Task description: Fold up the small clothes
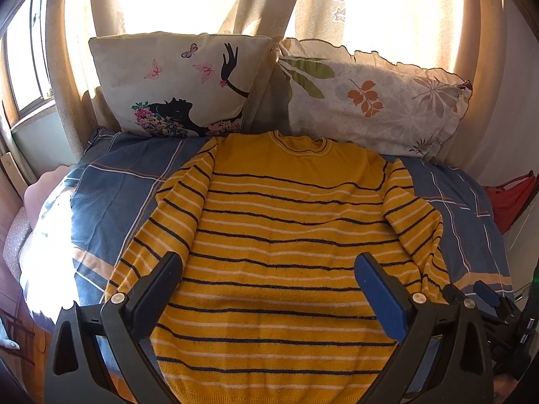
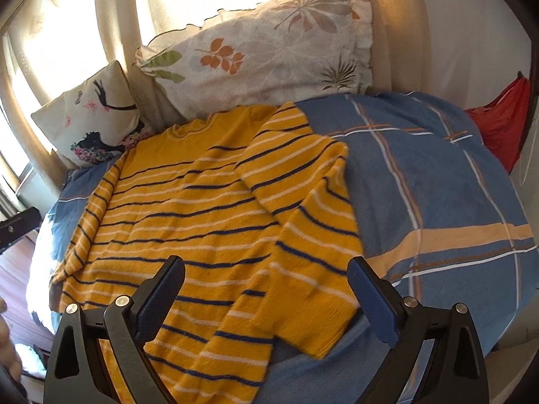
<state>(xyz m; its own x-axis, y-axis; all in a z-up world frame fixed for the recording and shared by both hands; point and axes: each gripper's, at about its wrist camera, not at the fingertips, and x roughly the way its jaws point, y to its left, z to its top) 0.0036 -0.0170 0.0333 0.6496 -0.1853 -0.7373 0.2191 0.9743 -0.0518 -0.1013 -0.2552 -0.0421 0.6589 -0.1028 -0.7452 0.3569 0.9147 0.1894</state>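
A yellow sweater (image 1: 283, 235) with dark and white stripes lies flat, front up, on a blue plaid bedspread (image 1: 111, 185), collar toward the pillows. My left gripper (image 1: 269, 262) is open above its lower body and holds nothing. My right gripper (image 2: 266, 266) is open over the sweater's right side (image 2: 202, 208), just above the right sleeve (image 2: 303, 202), which lies along the body's edge with its cuff near the blue pad (image 2: 367, 289). The right gripper also shows at the right edge of the left wrist view (image 1: 485, 293).
A butterfly-print pillow (image 1: 175, 80) and a leaf-print pillow (image 1: 370, 94) lean against curtains at the head of the bed. A red bag (image 2: 502, 121) sits beyond the bed's right side. Bare bedspread (image 2: 438, 185) lies right of the sweater.
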